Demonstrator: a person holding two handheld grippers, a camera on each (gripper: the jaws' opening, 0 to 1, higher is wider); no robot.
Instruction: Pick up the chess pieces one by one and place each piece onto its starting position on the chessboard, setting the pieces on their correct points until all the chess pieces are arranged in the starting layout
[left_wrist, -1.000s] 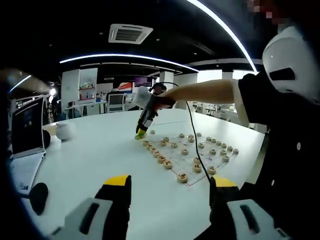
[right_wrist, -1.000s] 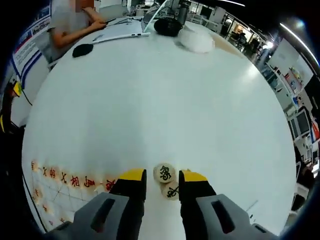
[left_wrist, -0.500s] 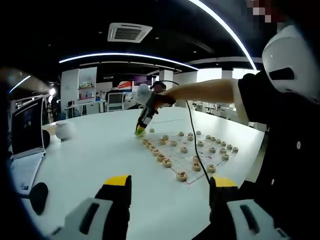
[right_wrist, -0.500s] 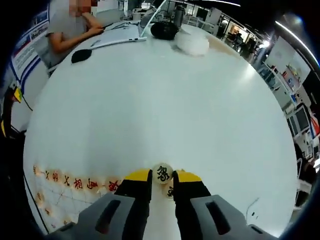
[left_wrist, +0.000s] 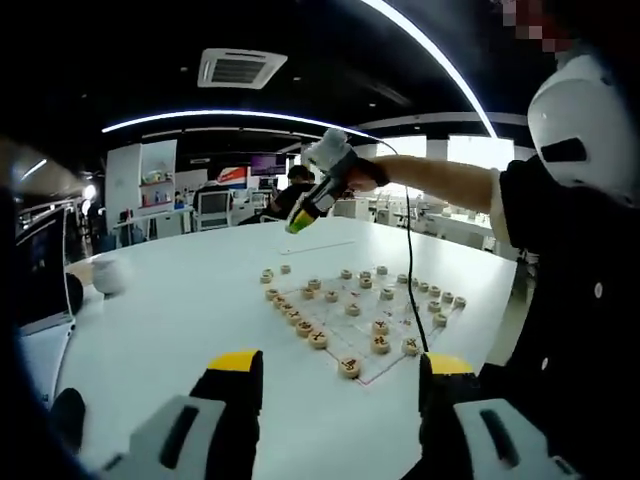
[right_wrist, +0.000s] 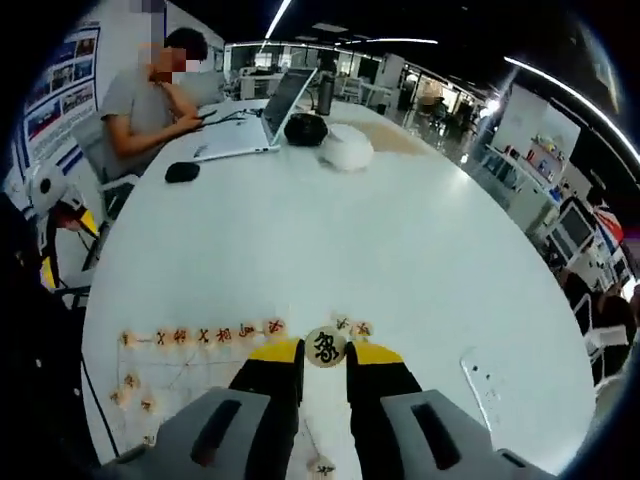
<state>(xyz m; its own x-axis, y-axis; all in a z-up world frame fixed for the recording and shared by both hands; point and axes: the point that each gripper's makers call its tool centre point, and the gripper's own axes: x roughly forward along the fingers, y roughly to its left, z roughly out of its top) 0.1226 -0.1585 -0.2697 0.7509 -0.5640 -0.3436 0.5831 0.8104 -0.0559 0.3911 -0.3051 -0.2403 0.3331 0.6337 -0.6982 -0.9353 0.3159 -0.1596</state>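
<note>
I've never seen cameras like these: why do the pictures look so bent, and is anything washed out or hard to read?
Left gripper view: fisheye bends the ceiling light strips into arcs, and the chess pieces on the chessboard are too small to read. Right gripper view: the white table bulges like a dome with soft glare, while the held chess piece is sharp, its dark character clear.

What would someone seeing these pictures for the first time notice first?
Probably the round chess piece with a dark character, pinched between the right gripper's yellow-tipped jaws and lifted above the white table. Next, the chessboard near the table's edge, with a row of pieces along one side. In the left gripper view, the left gripper is open and holds nothing.
</note>
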